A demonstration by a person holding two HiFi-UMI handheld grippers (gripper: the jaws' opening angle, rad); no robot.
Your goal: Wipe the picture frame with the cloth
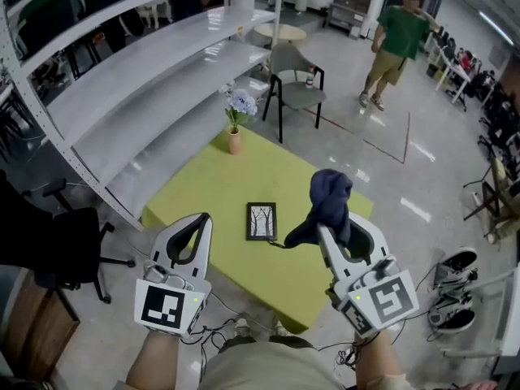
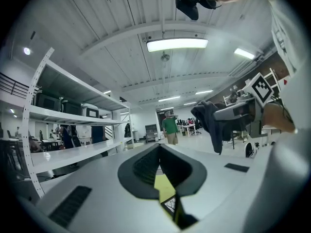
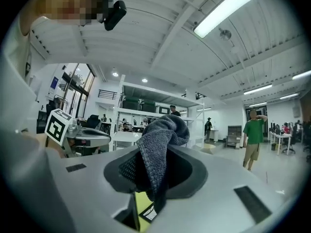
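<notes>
Wiping not begun, by my reading. Small black rectangular picture frame (image 1: 262, 221) lies flat mid yellow-green bench (image 1: 268, 275), nothing touching it. Right gripper (image 1: 337, 232): jaws clamped on dark blue terry cloth (image 1: 327, 204), above the bench beside the frame. Left gripper (image 1: 197, 224): jaws together, empty. Remaining: lower cloth, wipe.

Navy cloth (image 1: 327, 205), black picture frame (image 1: 262, 221), lime-green table (image 1: 203, 193).
The cloth is dark navy with a fine ribbed weave. The picture frame borders a white print of dark bare trees. The left gripper (image 1: 197, 222) and right gripper (image 1: 340, 232) are pale grey with black jaw linings and black-and-white square markers. Pale blue flowers (image 1: 240, 102) stand in a tan vase (image 1: 234, 142).
</notes>
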